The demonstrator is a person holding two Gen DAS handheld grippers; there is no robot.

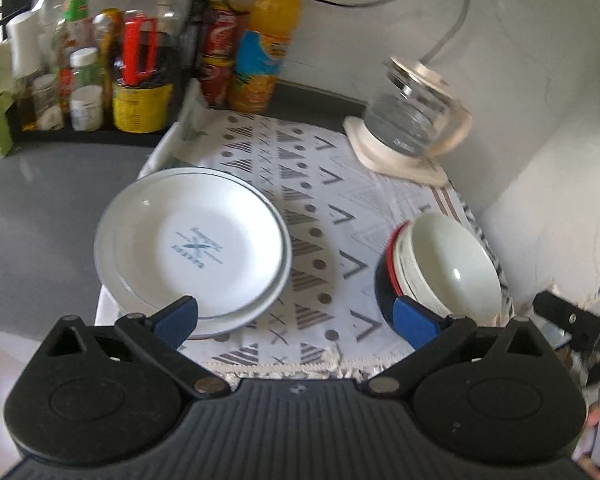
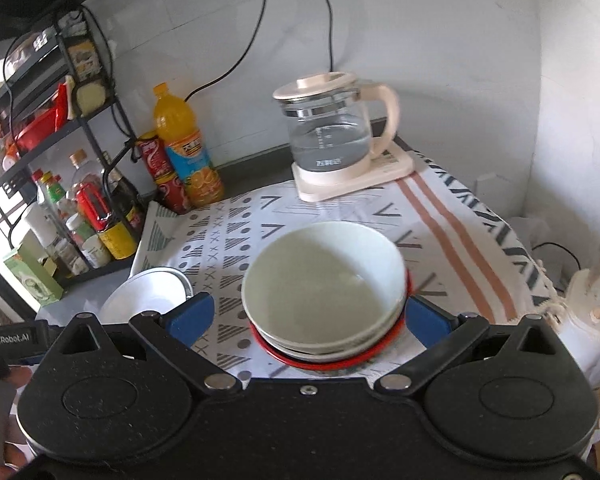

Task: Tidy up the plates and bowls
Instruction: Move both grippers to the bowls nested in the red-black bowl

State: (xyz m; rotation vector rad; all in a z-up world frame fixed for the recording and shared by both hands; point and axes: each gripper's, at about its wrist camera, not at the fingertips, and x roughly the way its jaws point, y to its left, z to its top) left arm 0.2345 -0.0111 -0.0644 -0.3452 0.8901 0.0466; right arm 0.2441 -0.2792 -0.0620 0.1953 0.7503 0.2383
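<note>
Two white plates lie stacked on the left of a patterned cloth; the top one bears a blue logo. To the right stands a stack of bowls, pale green on top, a red-rimmed dark one at the bottom. My left gripper hovers open near the cloth's front edge, between plates and bowls, holding nothing. In the right wrist view the bowl stack sits between the open fingers of my right gripper, whose pads stand apart from it. The plates show at the left.
A glass kettle on a cream base stands at the back of the cloth. An orange juice bottle, red cans and a rack of condiment bottles line the back left. Walls close the right side. A grey counter lies left.
</note>
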